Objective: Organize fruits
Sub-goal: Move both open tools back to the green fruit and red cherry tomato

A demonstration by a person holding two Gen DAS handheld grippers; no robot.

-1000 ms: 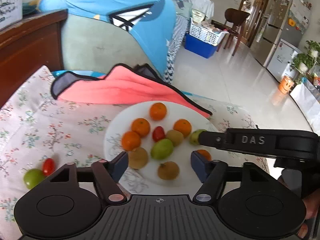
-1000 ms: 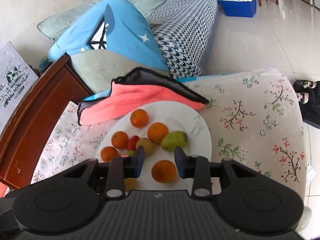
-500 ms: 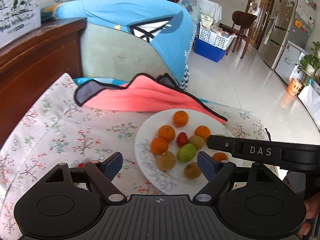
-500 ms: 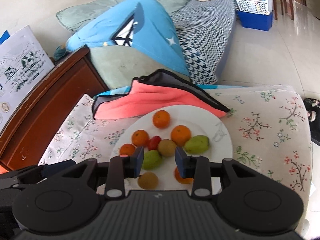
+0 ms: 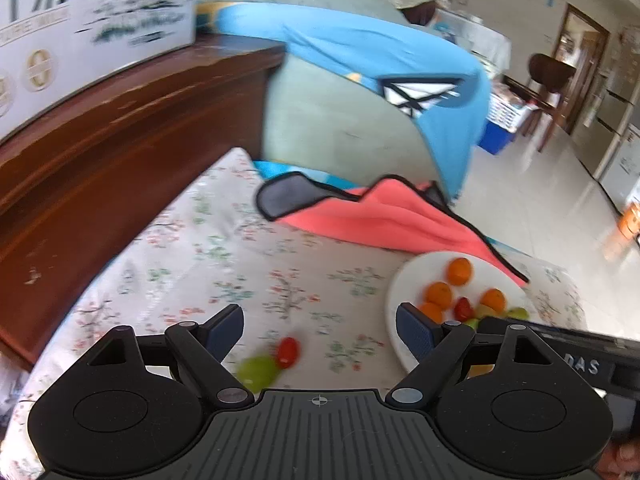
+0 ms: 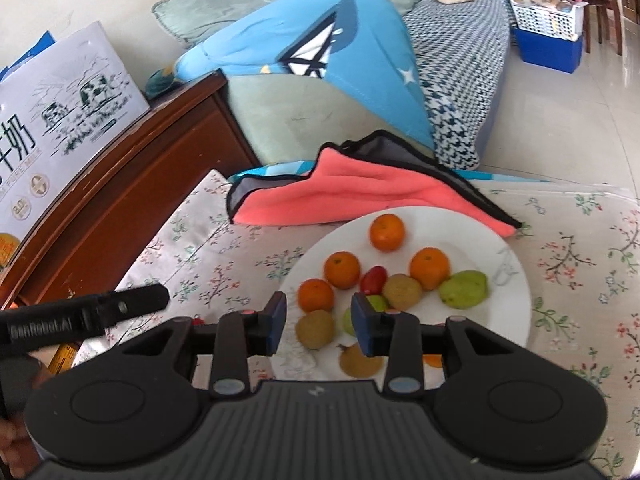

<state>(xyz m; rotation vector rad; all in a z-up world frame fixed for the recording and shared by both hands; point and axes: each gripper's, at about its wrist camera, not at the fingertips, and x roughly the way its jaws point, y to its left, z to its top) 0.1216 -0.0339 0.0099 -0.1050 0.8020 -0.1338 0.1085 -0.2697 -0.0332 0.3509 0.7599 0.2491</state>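
Left tongs (image 5: 319,330) open, "DAS" on right tongs (image 6: 319,318)

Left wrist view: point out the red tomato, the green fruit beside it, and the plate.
red tomato (image 5: 289,349), left wrist view, middle of its skin
green fruit (image 5: 258,370), left wrist view, its top
plate (image 5: 394,292), left wrist view, bare left rim

White plate (image 6: 508,256), pink towel (image 6: 360,188) w/ black trim, floral cloth (image 6: 580,280).

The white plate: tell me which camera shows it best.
The right wrist view. The plate lies nearly whole there, its fruit sharp and countable, only the near rim hidden behind the right gripper. The left wrist view shows the plate blurred at the right, partly covered.
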